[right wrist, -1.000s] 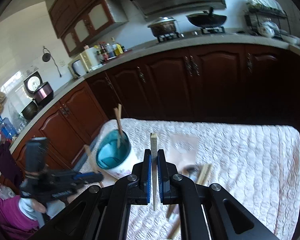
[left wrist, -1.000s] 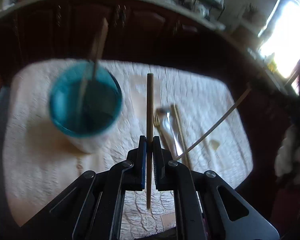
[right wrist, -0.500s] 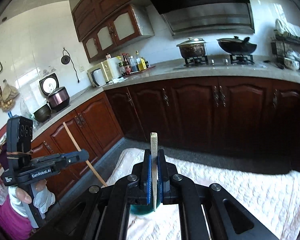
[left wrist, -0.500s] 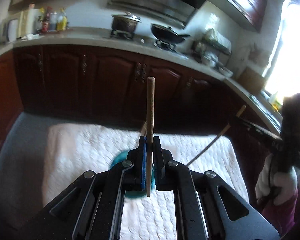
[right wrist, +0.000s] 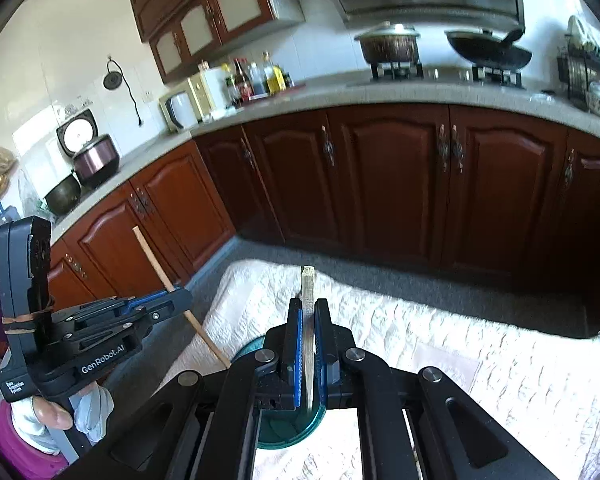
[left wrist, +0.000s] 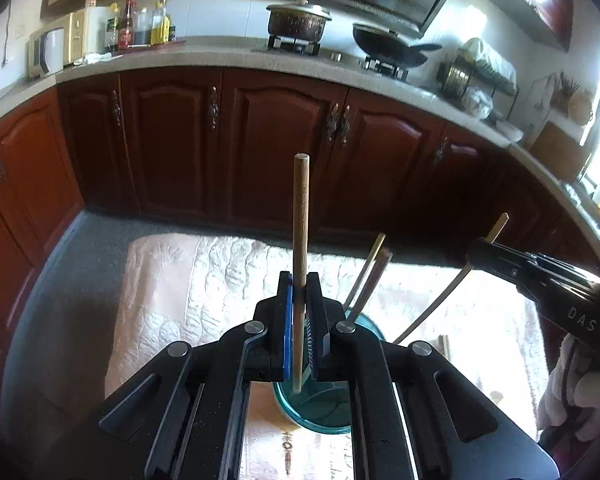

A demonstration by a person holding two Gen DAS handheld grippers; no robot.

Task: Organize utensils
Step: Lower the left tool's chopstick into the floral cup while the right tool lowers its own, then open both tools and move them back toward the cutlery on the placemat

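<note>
Since a second ago both tools have swung up over the teal cup (left wrist: pixel 320 408) at lower centre: the left hand-held gripper (left wrist: pixel 299 300) is clamped on a round wooden chopstick (left wrist: pixel 301 216) whose lower tip now hangs inside the rim. The right hand-held gripper (right wrist: pixel 308 320), likewise tight on a squared chopstick (right wrist: pixel 308 280), is poised above, so both drops look imminent. The grippers' bodies hide most of the cup and the quilted tabletop (left wrist: pixel 204 276), and the two sticks (left wrist: pixel 370 272) already in the cup show only their upper ends.
</note>
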